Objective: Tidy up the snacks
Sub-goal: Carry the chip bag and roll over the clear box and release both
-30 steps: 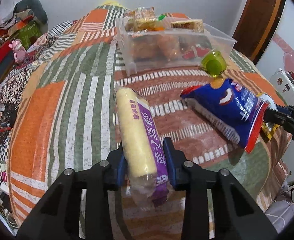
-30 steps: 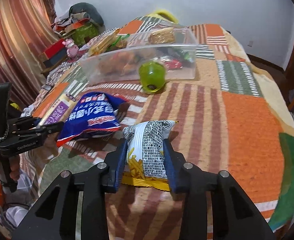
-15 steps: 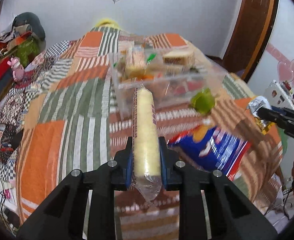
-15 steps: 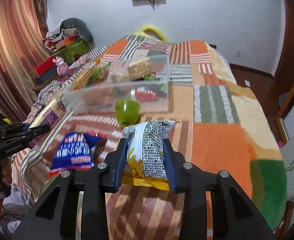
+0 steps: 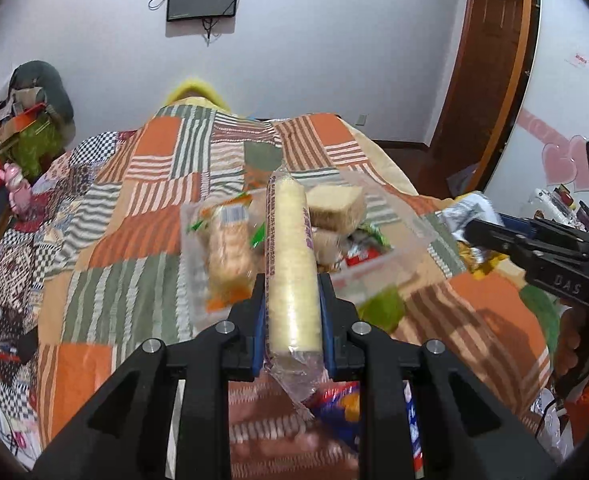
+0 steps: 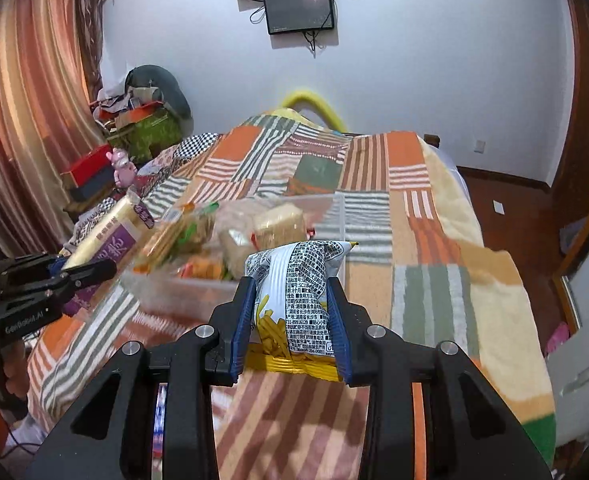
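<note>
1. Both grippers have risen and come forward since a second ago, so the clear bin [image 5: 378, 268], then far up the frames, now sits just beyond the fingertips at centre frame in both views.
2. Covering the bed, the patchwork quilt [image 5: 134, 240] fills the middle of each view, with curtains [image 6: 26, 100] at the left edge of the right wrist view and a wall screen [image 6: 298, 10] at top centre.
3. Inside the bin lie blurred snacks: a tan cake block [image 5: 334, 202] and a wrapped biscuit pack [image 5: 226, 240].
4. At lower centre of its view, the left gripper [image 5: 290, 312] is clamped on the pale roll [image 5: 290, 264], which points up the frame over the bin.
5. Likewise, the right gripper [image 6: 290, 320] is closed around the fries bag [image 6: 298, 292], its top just short of the bin's near wall.
6. Below the left gripper's fingers, at bottom centre, a blue chip bag [image 5: 346, 408] lies on the quilt.
7. Just right of the left gripper's fingers, against the bin's near wall, shows a blurred green cup [image 5: 382, 308].
</note>
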